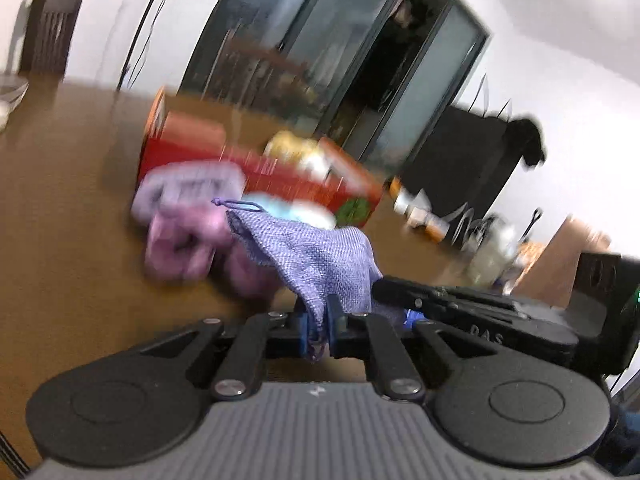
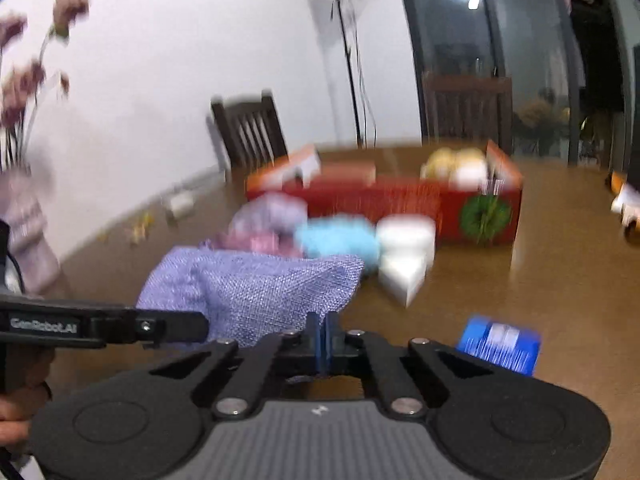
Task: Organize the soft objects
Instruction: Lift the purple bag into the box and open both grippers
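White wall [image 2: 160, 80], dark chairs [image 2: 250, 132] (2), glass doors [image 1: 320, 40] w/ lamp glare.

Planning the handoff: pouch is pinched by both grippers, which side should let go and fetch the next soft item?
Right, likely. Both the left gripper and right gripper are shut on the purple pouch; the blue fluffy item and white blocks lie just ahead of the right.

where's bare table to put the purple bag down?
Bare table lies right of the white blocks, between the red box and the blue packet; more lies left of the pink plush. It is crowded straight ahead: plush, blue fluff and blocks sit beyond the purple bag.
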A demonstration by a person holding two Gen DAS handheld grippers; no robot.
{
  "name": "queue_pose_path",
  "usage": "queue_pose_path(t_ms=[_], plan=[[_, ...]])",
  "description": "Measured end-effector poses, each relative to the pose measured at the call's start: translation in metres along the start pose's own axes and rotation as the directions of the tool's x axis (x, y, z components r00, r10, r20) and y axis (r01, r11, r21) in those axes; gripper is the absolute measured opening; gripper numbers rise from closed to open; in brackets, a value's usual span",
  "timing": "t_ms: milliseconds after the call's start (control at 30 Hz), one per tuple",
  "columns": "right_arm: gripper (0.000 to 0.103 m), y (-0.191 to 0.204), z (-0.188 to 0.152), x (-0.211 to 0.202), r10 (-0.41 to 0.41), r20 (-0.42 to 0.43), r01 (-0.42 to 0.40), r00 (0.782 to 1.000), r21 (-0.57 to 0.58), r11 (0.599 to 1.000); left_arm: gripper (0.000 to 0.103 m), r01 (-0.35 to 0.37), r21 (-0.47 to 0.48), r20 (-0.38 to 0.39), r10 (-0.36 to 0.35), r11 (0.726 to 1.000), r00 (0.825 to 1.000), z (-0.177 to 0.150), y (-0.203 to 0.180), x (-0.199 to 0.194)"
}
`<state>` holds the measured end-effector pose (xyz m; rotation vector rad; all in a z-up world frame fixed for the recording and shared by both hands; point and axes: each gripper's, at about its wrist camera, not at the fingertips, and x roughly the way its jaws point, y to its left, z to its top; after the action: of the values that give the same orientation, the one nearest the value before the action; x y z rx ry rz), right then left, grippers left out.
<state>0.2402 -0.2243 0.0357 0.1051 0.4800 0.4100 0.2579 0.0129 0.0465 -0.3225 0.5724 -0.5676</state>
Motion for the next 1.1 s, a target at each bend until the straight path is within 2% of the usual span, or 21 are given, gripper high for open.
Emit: queue_pose_path(t_ms=[100,200,300,433,533,633,700,733,833,1000,1100], plan=[[0.002,-0.006,0.033,-0.002,0.028,0.062,-0.026,0.998,-0.028,0.999,0.010,0.038,0.015,0.087,-0.039,0.999,0.995,0.042,-0.004,0.008],[0.002,-0.017,0.071,0.009,-0.005,0.116,0.015,0.993,-0.091,0.996,0.010,0.039,0.056,0.123,-0.046,0.998,0.991,0.085,-0.009,0.035],[0.002,-0.046,0.110,0.038,-0.046,0.097,0.057,0.994,-0.116,0.992,0.010,0.046,0.071,0.075,-0.051,0.996,0.996,0.121,-0.012,0.086],[0.002,-0.091,0.139,0.089,-0.151,0.000,0.149,0.989,-0.127,0.981,0.010,0.025,0.017,-0.060,-0.024,1.000,0.998,0.145,-0.006,0.171],[0.002,-0.120,0.146,0.125,-0.218,-0.105,0.204,0.970,-0.133,0.970,0.010,0.004,0.010,-0.149,-0.003,1.000,0.989,0.142,-0.005,0.221],[0.003,-0.135,0.143,0.155,-0.304,-0.185,0.267,0.934,-0.200,0.943,0.010,-0.018,0.008,-0.219,0.019,1.000,0.976,0.136,-0.002,0.253],[0.005,-0.139,0.142,0.166,-0.342,-0.201,0.298,0.918,-0.219,0.929,0.012,-0.042,0.030,-0.241,0.048,0.999,0.969,0.130,-0.003,0.263],[0.006,-0.141,0.141,0.169,-0.335,-0.213,0.289,0.918,-0.218,0.932,0.016,-0.053,0.034,-0.252,0.060,0.998,0.966,0.127,-0.003,0.266],[0.014,-0.140,0.144,0.166,-0.314,-0.215,0.275,0.925,-0.194,0.942,0.037,-0.047,0.048,-0.261,0.058,0.998,0.964,0.127,-0.005,0.265],[0.019,-0.146,0.150,0.144,-0.294,-0.179,0.269,0.939,-0.149,0.951,0.039,-0.067,0.052,-0.252,0.078,0.996,0.964,0.138,-0.004,0.249],[0.024,-0.145,0.162,0.126,-0.291,-0.135,0.273,0.947,-0.135,0.953,0.044,-0.058,0.075,-0.223,0.073,0.996,0.972,0.144,-0.011,0.225]])
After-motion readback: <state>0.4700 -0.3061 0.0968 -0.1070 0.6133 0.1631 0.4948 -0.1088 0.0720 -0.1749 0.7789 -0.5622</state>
